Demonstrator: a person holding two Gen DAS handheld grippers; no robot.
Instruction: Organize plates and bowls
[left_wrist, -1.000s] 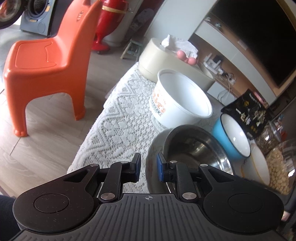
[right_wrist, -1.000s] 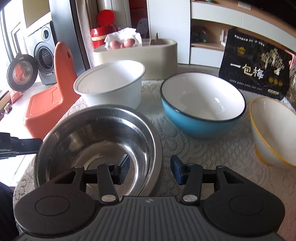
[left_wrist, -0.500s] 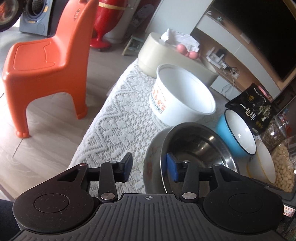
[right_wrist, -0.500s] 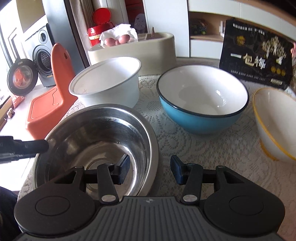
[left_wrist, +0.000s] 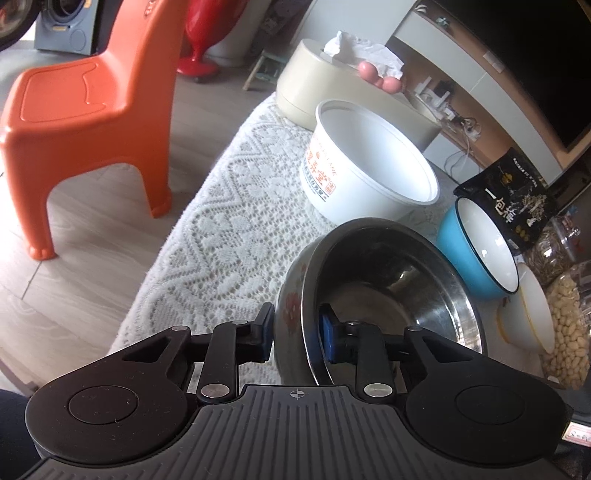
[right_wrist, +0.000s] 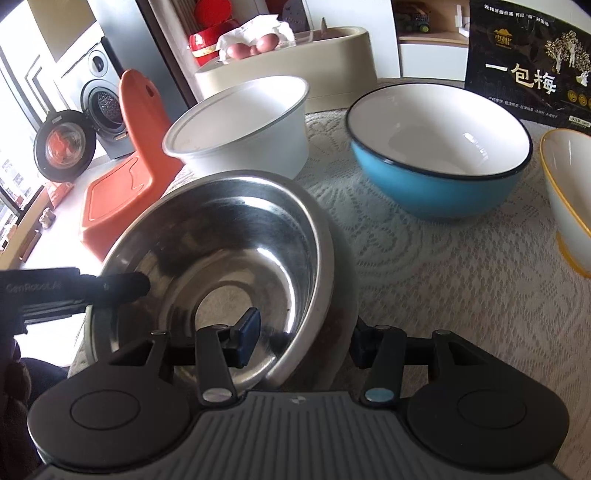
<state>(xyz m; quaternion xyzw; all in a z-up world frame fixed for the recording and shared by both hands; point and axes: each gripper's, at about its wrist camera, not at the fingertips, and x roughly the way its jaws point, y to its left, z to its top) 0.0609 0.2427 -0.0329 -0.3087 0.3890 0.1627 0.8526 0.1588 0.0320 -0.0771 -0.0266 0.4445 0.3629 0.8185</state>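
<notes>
Left claw (left_wrist: 295, 334) just closing, pinching steel bowl (left_wrist: 399, 280) rim | right claw (right_wrist: 303, 339) pinching opposite rim | lace-covered desk (left_wrist: 229, 221)

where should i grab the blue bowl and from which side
Take the blue bowl by its near rim, one finger inside and one outside, coming down from above on the camera side. It stands upright, mouth open, and its round wall looks too wide to span. Bare cloth lies in front; the tub, the yellow-rimmed bowl and the bag crowd the other sides.
</notes>
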